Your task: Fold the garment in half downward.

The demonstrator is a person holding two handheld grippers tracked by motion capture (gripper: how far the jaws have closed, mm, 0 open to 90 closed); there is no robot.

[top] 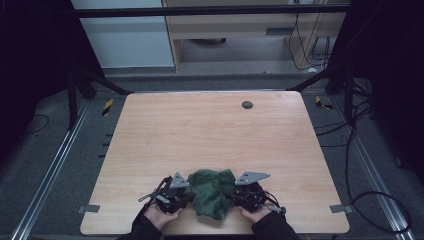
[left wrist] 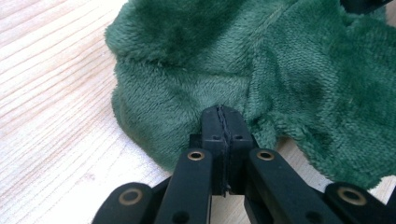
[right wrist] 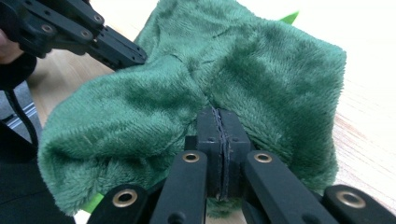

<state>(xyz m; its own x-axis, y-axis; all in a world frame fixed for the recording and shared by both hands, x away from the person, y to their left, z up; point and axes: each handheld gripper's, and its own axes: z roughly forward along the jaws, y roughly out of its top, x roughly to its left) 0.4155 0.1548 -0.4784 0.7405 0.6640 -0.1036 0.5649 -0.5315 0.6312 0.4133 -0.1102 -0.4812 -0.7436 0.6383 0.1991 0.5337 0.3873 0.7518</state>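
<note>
Hiding claw tips, green fleece cloth bunches.

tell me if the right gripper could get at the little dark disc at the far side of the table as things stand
Probably not at once. The right gripper is shut on the green cloth at the near edge, as is the left gripper. The bare table leaves the way to the disc free.

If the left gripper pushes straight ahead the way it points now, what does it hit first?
The green fleece cloth: the left gripper is shut right at its edge. Beyond it, likely the right gripper, though depth is unclear.
</note>
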